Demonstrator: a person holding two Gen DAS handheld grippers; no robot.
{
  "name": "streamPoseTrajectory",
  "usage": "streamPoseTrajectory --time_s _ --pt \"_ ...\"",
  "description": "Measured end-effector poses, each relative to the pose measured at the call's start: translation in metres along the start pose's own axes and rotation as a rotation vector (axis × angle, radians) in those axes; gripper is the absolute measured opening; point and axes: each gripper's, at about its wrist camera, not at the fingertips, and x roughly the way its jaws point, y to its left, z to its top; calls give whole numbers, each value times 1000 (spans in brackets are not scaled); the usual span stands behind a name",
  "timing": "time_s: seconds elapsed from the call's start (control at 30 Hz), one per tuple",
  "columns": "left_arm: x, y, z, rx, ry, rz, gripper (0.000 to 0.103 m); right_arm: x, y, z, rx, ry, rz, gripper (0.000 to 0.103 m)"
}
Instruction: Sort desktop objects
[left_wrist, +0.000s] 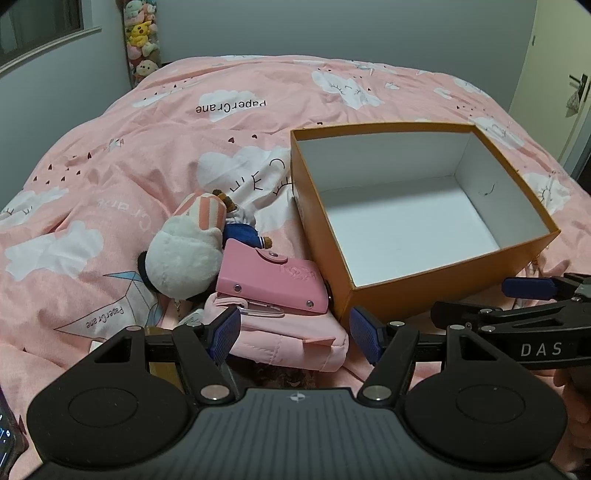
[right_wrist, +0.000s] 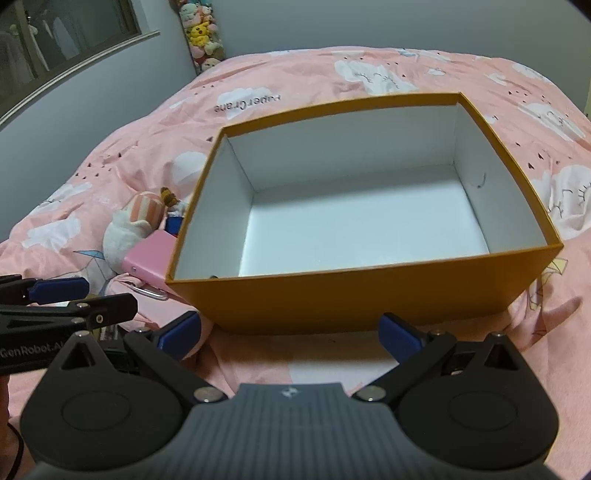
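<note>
Bed (left_wrist: 110, 155) with orange box (left_wrist: 380, 295) empty; pink wallet (left_wrist: 271, 286) and plush toy (left_wrist: 181, 258) piled beside its left wall
Left gripper (left_wrist: 291, 332) and right gripper (right_wrist: 288, 336) both released, holding nothing; soft bedding may let the stacked wallet slide, or a reach may nudge the light box

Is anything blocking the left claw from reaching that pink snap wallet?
Nothing visible does. The open left claw hovers just short of the pink snap-button wallet, which lies on top of a pale pink fabric pouch. A white plush toy leans against its left side, and the orange cardboard box sits to its right.
</note>
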Motion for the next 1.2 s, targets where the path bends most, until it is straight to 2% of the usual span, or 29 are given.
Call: streamPoseTrajectory --time_s 0.1,0.17,0.23,0.33,0.4,0.47,0.63,0.83,1.0,1.2 --pt "-5 12 3 -30 -1 -13 77 -4 5 2 -31 -18 16 96" --pt "-9 23 5 -56 5 -24 77 -7 10 5 -66 -27 28 86" --pt "-12 33 7 -81 9 -34 75 -9 15 9 -103 -32 40 84" --pt "-13 46 9 -95 28 -28 69 -11 26 16 -170 -38 78 71" --pt "-11 52 9 -95 43 -13 62 -10 34 20 -221 -39 104 67" --pt "-8 56 8 -108 61 -15 60 -8 43 22 -277 -36 138 57" --pt "7 66 4 -174 114 -74 60 1 67 25 -394 -16 223 44" --pt "30 81 8 -271 145 -59 60 13 85 33 -560 -13 219 43" --pt "45 89 16 -292 187 -94 60 29 104 38 -718 18 253 42" --pt "66 96 20 -313 249 -137 54 51 127 41 -919 57 275 42"
